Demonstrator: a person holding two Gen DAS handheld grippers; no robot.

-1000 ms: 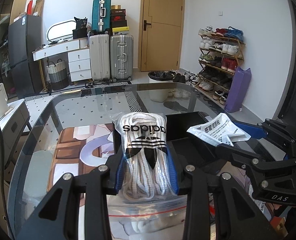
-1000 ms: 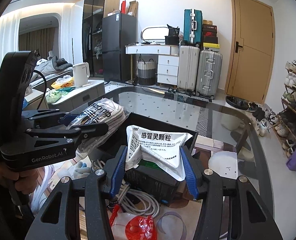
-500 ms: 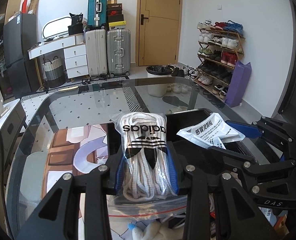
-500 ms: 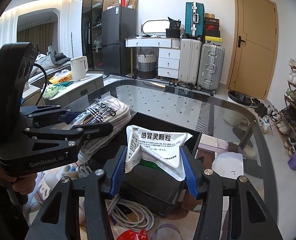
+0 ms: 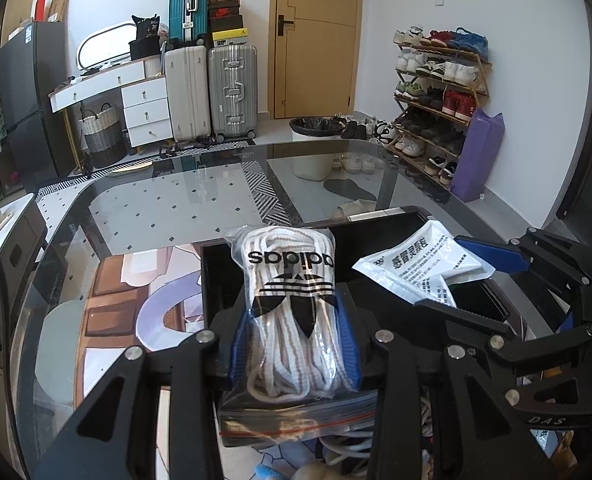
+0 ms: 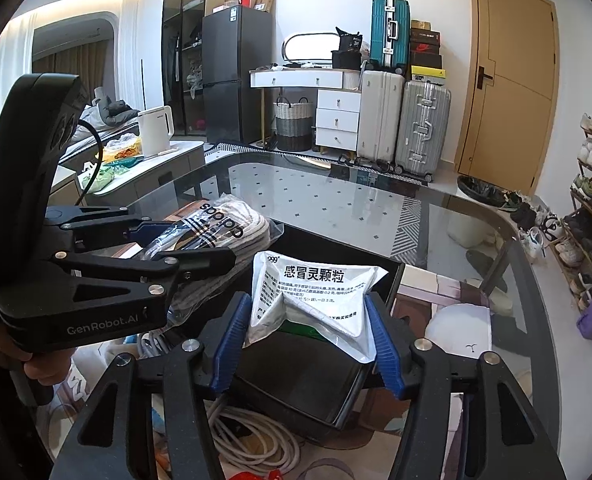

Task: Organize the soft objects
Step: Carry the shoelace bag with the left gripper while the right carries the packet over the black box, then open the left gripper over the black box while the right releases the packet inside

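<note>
Findings, both wrist views:

1. The left gripper [image 5: 294, 344] has its jaws clamped on a clear zip bag of white laces [image 5: 292, 304]. The bag's long axis runs along the fingers, toward 12 o'clock, with the printed end forward and the zip end trailing back under the gripper.

2. The right gripper [image 6: 305, 344] has its jaws clamped on a white sachet [image 6: 315, 300]. The sachet is pinched across its width and buckles into a ridge between the blue pads [image 6: 383, 344]. Its printed top edge points to 12 o'clock.

3. Both items are held in the air above a black tray [image 5: 224, 276] on the glass table [image 5: 176, 208]. In the left view the sachet sits at 2 o'clock from the laces; in the right view the bag of laces sits at 10 o'clock from the sachet. The 2 items are near each other but not touching.

4. Controlling relation: the tray floor lies directly below and slightly ahead of both loads. The bag of laces overhangs the tray's left half, the sachet its right half. Judged from this, each hand is nearest its own side, and a straight lowering should land both inside the rim [image 6: 391, 280].

5. Risk, as judged: the bag's trailing zip end may catch the near wall.

6. A coil of white cable [image 6: 252, 436] lies on the table beside the tray.
</note>
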